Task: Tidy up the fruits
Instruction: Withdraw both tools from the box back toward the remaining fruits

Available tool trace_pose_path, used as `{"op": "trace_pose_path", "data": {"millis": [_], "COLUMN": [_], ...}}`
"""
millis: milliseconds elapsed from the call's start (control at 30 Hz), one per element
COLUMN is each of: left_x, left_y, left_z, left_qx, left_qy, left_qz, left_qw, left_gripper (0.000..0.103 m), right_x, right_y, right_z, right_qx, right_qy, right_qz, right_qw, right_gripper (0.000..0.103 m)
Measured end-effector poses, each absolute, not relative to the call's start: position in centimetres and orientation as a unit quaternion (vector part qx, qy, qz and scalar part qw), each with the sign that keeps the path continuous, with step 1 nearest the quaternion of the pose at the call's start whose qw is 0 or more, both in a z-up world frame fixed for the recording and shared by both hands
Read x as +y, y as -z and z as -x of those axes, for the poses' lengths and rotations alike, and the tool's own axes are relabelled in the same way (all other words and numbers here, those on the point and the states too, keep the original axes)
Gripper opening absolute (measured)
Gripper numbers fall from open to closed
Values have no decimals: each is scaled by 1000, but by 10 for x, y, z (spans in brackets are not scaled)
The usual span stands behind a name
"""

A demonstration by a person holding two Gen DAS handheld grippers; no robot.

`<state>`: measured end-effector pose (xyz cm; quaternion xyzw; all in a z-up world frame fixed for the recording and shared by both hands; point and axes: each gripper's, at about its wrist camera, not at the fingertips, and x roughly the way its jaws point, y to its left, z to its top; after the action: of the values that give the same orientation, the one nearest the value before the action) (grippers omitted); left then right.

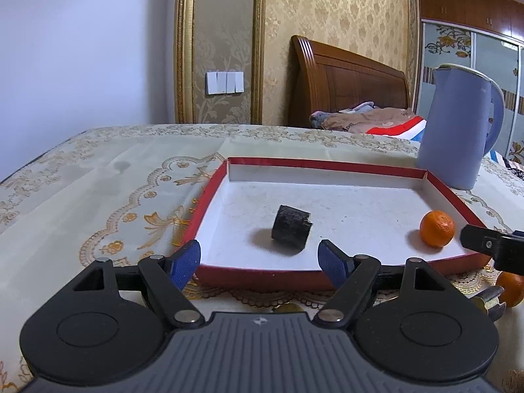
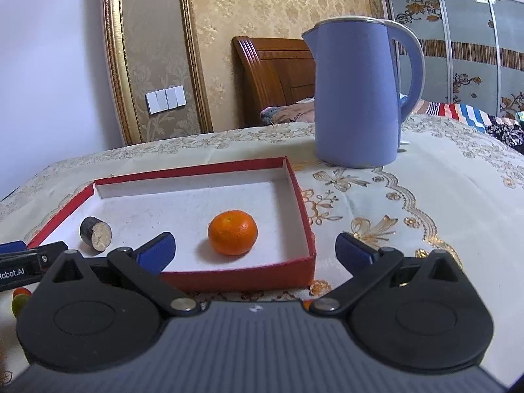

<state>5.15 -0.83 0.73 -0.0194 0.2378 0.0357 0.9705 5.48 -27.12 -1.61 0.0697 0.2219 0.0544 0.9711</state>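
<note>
Both claws are just hanging over the near edge of the box with nothing in them. The left gripper has its blue pads spread wide, and sitting at roughly 12 o'clock just past the gap is a short dark cylinder chunk, black rough skin, lying on its side inside the red box. From the right camera its cut end shows pale and crumbly, so it looks like a piece of something sliced. The right gripper is spread apart too, one pad over the box floor and the other pad outside the box wall over the tablecloth. The tangerine sits at about 11 o'clock from that gap, just beyond the pads, not touching either one. It's small, bright orange, slightly flattened, dimpled skin, resting on the white floor near the box's right front corner. Another orange fruit lies outside the box at the left view's 4 o'clock edge, partly hidden. A lavender kettle stands upright past the box's far right corner.
</note>
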Motion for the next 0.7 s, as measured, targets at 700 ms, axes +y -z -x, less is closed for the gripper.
{"op": "trace_pose_path", "data": {"millis": [700], "left_x": [5], "left_y": [0], "left_z": [-4], "left_qx": [243], "left_qy": [-7], "left_qz": [22], "left_qw": [970], "left_gripper": [80], "right_x": [-279], "right_y": [19], "right_z": [-28], "right_qx": [227], "right_qy": [-75], "right_qz": [-81], "right_qw": [968], "right_gripper": [103]}}
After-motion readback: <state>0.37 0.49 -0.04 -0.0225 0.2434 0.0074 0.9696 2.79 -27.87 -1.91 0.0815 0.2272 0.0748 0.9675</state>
